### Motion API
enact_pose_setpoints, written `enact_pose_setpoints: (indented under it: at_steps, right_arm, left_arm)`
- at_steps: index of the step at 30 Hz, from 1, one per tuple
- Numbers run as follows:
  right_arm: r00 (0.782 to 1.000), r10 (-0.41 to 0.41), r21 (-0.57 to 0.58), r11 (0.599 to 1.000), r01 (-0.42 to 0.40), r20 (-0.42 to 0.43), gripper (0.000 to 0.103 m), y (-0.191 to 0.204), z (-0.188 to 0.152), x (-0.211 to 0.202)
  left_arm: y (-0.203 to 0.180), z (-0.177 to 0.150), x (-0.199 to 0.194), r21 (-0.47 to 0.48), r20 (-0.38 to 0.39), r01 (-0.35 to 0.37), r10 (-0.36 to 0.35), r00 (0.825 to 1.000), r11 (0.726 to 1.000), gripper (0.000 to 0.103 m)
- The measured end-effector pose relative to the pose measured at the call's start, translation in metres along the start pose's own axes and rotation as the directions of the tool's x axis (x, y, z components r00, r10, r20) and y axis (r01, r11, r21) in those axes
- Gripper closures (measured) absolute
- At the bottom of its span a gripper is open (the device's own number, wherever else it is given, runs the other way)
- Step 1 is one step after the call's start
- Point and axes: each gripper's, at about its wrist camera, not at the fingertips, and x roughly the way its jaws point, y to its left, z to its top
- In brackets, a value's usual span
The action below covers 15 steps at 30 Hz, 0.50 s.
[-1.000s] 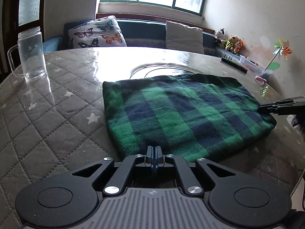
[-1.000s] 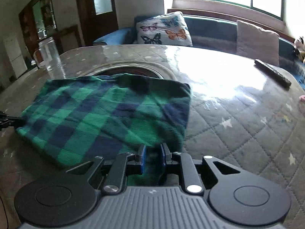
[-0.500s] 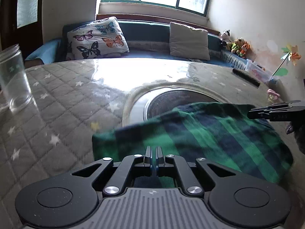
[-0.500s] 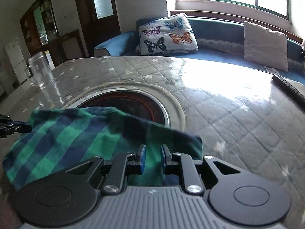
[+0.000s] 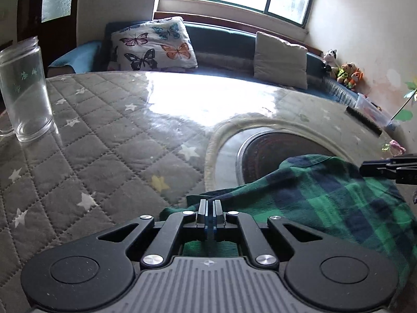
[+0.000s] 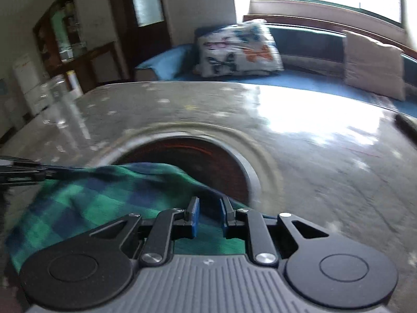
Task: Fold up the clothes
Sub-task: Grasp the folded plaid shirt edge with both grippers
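Observation:
A green and navy plaid garment (image 5: 325, 203) hangs in folds between my two grippers, over the quilted table cover (image 5: 104, 140). My left gripper (image 5: 209, 207) is shut on the garment's near left edge. My right gripper (image 6: 208, 208) holds the garment's (image 6: 104, 203) right edge, with its blue pads a small gap apart and cloth between them. Each gripper shows at the side of the other's view, the right one in the left wrist view (image 5: 388, 168) and the left one in the right wrist view (image 6: 23, 169). The right wrist view is blurred.
A clear glass mug (image 5: 23, 91) stands at the table's far left. A round dark inset (image 5: 281, 151) with a pale rim lies mid-table, partly under the garment. A black remote (image 5: 363, 121) lies at the right. A sofa with cushions (image 5: 153, 44) stands behind.
Both grippers have lifted the garment's near edge and carried it up and forward. The flat rectangle has bunched into a hanging fold, uncovering the round inset.

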Motion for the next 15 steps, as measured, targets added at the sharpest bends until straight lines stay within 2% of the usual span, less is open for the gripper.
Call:
enact_pose_setpoints:
  at_steps: [3,8,9,12,15]
  right_arm:
    - [0.999,0.028,-0.022,0.999,-0.029,-0.016,0.082,0.017,0.008,0.019]
    - [0.999,-0.002,-0.065,0.998,-0.001,-0.044,0.082,0.032,0.011,0.043]
    - [0.999,-0.011,-0.074,0.997,0.008,-0.049,0.082,0.035,0.011,0.045]
    - [0.999,-0.011,-0.134,0.991,0.007,-0.03,0.079,0.05,0.01,0.033]
    - [0.999,0.028,-0.199,0.979,-0.033,-0.024,0.068,0.074,0.005,0.017]
  left_arm:
    - [0.002,0.001,0.0,-0.002,0.006,0.0,0.0,1.0,1.0,0.099]
    - [0.009,0.003,-0.007,-0.021,0.017,-0.005,0.005,1.0,1.0,0.098]
    - [0.011,0.003,-0.011,-0.026,0.023,-0.007,0.007,1.0,1.0,0.095]
    - [0.015,0.002,-0.028,-0.036,0.048,-0.018,0.02,0.999,0.999,0.069]
    - [0.019,-0.002,-0.044,-0.04,0.06,-0.048,0.05,0.997,0.998,0.062]
